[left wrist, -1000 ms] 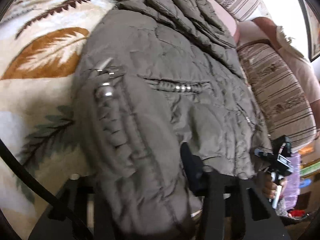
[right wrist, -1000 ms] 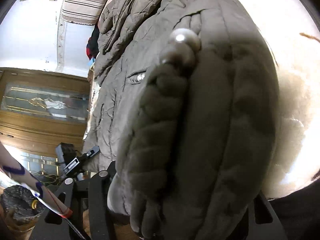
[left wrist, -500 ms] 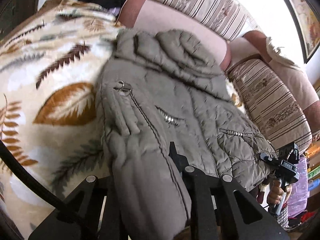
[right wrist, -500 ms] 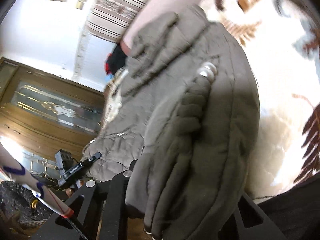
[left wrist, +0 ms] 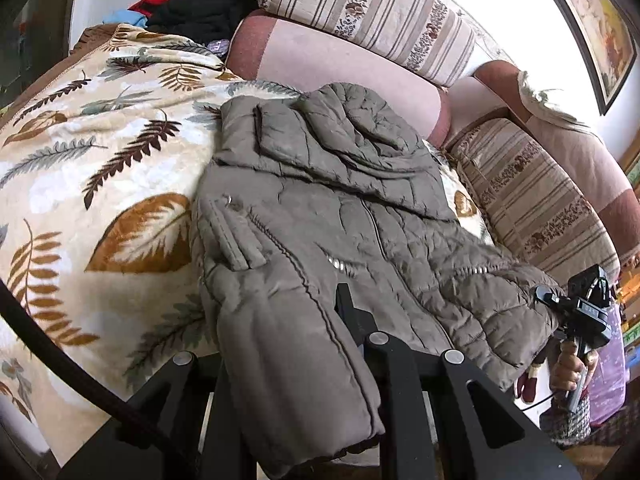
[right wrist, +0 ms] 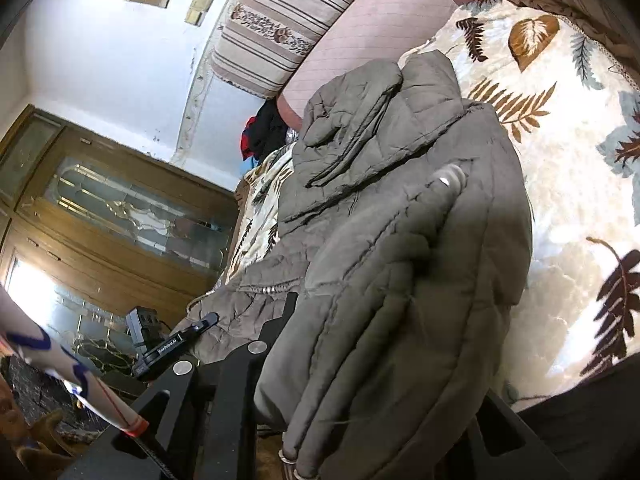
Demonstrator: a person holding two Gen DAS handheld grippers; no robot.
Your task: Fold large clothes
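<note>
A grey-brown puffer jacket (left wrist: pixel 320 208) lies front up on a sofa covered by a leaf-print blanket (left wrist: pixel 100 184), its hood toward the backrest. My left gripper (left wrist: pixel 288 320) is shut on the jacket's near left hem corner; one black finger (left wrist: pixel 352 316) shows and cloth hides the other. My right gripper (right wrist: pixel 372 340) is shut on the opposite hem corner of the jacket (right wrist: pixel 400 208), which drapes thickly over its jaws. A person's hand (left wrist: pixel 570 372) holds the right gripper (left wrist: pixel 546 298) at the jacket's right corner. The left gripper (right wrist: pixel 196 326) shows small in the right wrist view.
Striped cushions (left wrist: pixel 372 12) and a pink backrest (left wrist: pixel 332 60) run behind the jacket. A pile of dark and red clothes (left wrist: pixel 192 8) sits at the sofa's far end. A wooden cabinet with glass doors (right wrist: pixel 100 216) stands beyond. A black cable (left wrist: pixel 60 360) crosses the lower left.
Both grippers have closed on the hem and risen, lifting the jacket's near edge off the blanket. The jacket now looks farther away and more of the sofa shows.
</note>
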